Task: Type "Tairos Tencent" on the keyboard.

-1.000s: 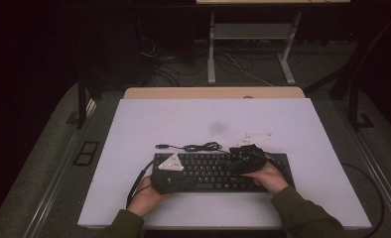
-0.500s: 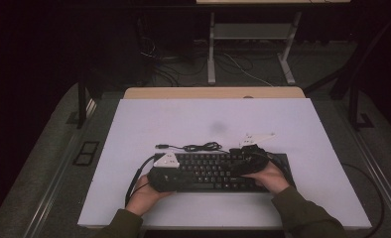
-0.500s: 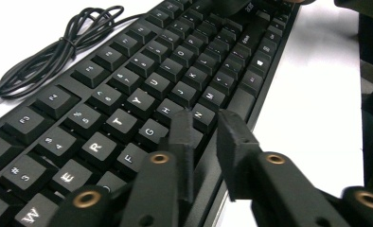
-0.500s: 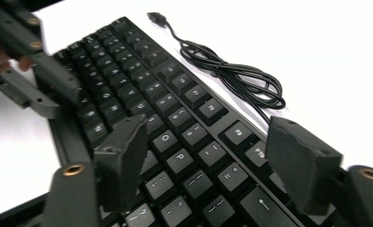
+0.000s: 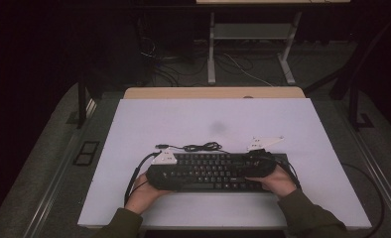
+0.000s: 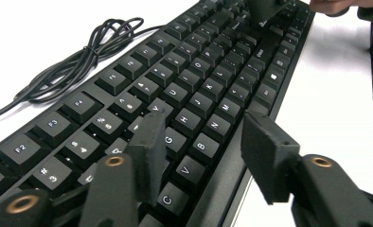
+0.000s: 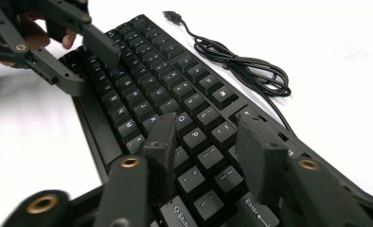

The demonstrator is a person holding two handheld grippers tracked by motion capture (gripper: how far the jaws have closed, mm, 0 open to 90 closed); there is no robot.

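Note:
A black keyboard lies near the front of the white table, with a hand-held gripper at each end. My left gripper is at the keyboard's left end. In the left gripper view it stands open: one jaw is over the keys near G, the other over the keyboard's front edge. My right gripper is at the right end. In the right gripper view it is open above the keys near P and Enter. Nothing is held between either pair of jaws.
The keyboard's black cable lies coiled just behind it, and its USB plug rests loose on the table. A metal stand and floor cables are beyond the table's far edge. The left gripper shows far off in the right gripper view.
The left hand and its gripper have shifted slightly at the keyboard's left end. The right gripper has barely moved.

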